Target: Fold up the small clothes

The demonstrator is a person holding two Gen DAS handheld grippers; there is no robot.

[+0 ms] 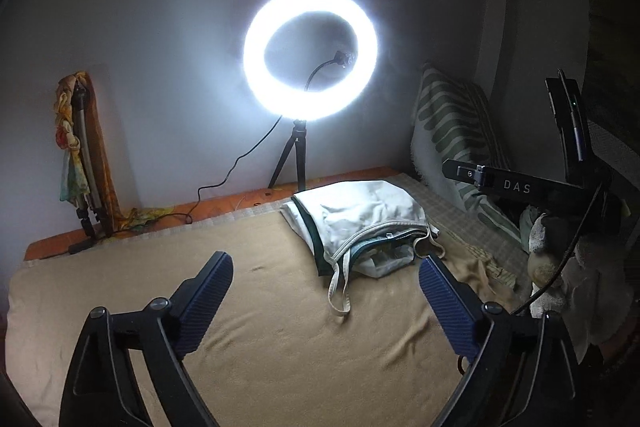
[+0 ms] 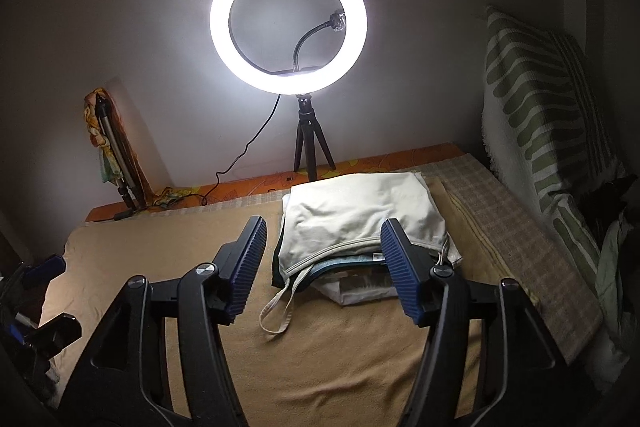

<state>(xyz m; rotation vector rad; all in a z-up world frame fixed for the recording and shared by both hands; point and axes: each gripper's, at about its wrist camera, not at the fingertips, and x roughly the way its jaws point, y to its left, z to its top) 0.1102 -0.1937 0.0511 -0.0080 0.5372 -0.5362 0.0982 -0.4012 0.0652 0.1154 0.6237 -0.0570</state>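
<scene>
Your folded cream garment point(image 2: 360, 215) lies on top of a small stack of folded clothes point(image 2: 356, 285) on the tan blanket point(image 2: 320, 367), toward the far side of the bed and a little right of centre; one of its straps point(image 2: 276, 311) trails off the near edge in a loop onto the blanket. Your right gripper point(image 2: 324, 267) hangs above the near edge of the stack with its jaws apart and nothing between the blue pads, which touch no cloth. Your left gripper point(image 1: 326, 297) sits further left and nearer, its jaws spread very wide and empty over bare blanket, with the strap loop lying between and beyond its fingertips. To the right of the stack a checked cloth point(image 2: 516, 227) covers the bed, and a green-striped pillow point(image 2: 540, 115) leans at the right edge. Behind the stack a lit ring light point(image 2: 288, 23) stands on a small tripod point(image 2: 312, 147) against the far wall, and at far left a folded stand wrapped in patterned cloth point(image 2: 112, 143) leans on that wall.
</scene>
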